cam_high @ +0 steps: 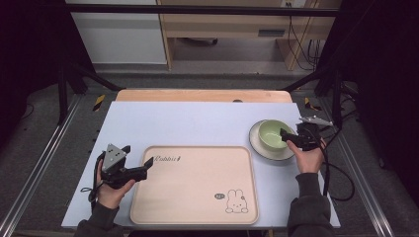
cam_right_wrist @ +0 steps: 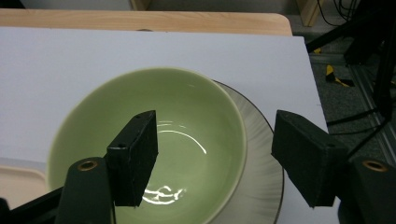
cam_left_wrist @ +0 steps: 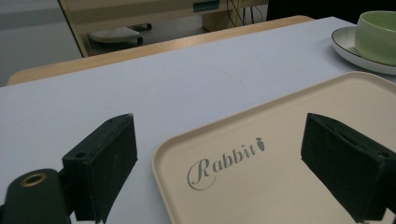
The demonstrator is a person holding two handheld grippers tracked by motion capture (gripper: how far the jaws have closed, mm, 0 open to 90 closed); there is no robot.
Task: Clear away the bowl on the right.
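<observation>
Green bowl (cam_right_wrist: 149, 144) sat on a pale ribbed plate (cam_right_wrist: 259, 154) at the table's right side. Glazed ceramic: judged stiff, slick, fairly heavy, breakable. Right gripper (cam_right_wrist: 215, 156) stood apart, jaws straddling the near rim wall, probably not yet touching; that rim looked the best hold. Left gripper (cam_left_wrist: 233, 163), also apart, hovered over the corner of the smooth beige tray (cam_left_wrist: 289, 126) marked "Rabbit". Table cover (cam_high: 197, 123) matte, pale blue.
</observation>
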